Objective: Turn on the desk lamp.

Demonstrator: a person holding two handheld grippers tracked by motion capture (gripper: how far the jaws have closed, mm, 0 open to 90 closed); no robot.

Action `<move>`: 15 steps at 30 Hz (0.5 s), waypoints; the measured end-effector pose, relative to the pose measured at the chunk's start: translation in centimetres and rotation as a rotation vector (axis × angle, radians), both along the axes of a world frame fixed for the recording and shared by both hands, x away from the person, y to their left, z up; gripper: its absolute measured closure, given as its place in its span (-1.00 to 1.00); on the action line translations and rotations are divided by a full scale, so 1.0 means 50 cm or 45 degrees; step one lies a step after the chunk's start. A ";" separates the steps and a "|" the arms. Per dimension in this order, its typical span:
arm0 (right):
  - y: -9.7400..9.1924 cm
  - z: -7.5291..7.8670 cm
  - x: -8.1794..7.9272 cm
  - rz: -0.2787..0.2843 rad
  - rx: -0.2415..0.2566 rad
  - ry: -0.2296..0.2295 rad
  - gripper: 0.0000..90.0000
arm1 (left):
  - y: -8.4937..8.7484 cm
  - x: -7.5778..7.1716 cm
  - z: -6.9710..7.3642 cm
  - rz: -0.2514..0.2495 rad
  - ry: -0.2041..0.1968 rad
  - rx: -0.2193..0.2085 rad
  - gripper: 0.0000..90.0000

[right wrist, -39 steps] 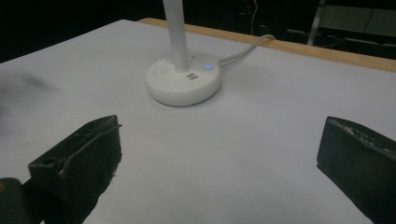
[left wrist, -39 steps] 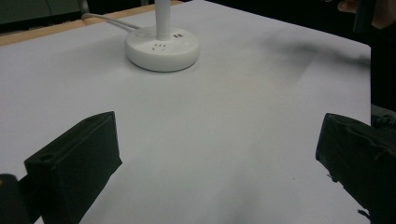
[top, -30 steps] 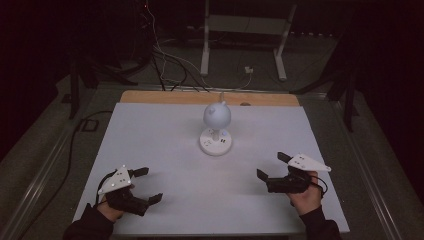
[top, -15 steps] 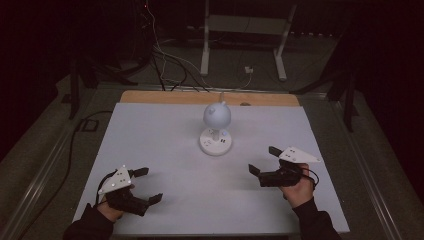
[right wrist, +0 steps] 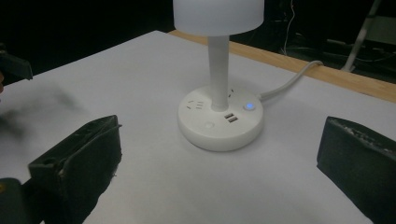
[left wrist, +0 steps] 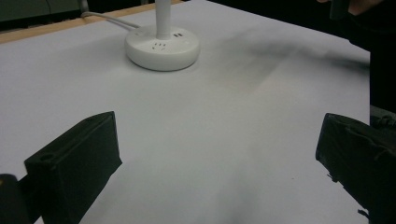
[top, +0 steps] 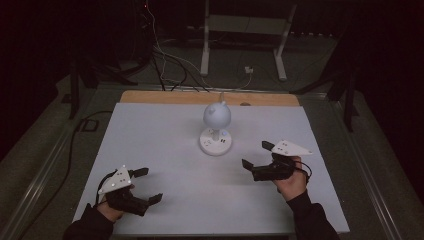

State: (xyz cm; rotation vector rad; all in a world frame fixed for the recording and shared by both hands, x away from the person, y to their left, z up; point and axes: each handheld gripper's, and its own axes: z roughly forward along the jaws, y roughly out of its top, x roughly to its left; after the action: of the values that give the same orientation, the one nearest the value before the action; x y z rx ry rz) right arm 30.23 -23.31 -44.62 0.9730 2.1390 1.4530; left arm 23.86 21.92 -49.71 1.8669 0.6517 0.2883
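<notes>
Your right claw (top: 259,161) slid in toward the lamp (top: 216,131) mid-tabletop (top: 150,130), jaws spread; left claw (top: 146,185) waited, spread too. Risk: that top-heavy lamp could tip if you clipped its stem.

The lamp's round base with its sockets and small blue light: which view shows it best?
The right gripper view: the lamp base is close, with the blue light, USB ports and sockets clear. The left gripper view gives it farther off, without the blue light. The high view gives it small, under the shade.
</notes>
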 end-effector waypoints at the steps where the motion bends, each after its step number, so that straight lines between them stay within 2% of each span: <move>1: 0.002 0.001 0.002 0.002 -0.005 -0.004 -1.00 | 0.000 0.000 0.000 0.000 -0.002 -0.003 -0.99; 15: 0.051 0.015 0.030 0.072 -0.006 -0.016 -1.00 | 0.001 0.000 0.000 -0.001 -0.001 -0.004 -0.99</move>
State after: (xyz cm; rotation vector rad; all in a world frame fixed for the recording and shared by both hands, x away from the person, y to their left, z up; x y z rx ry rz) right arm 31.72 -20.76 -43.85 0.9065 2.1766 1.4751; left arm 23.84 21.95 -49.70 1.8639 0.6501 0.2873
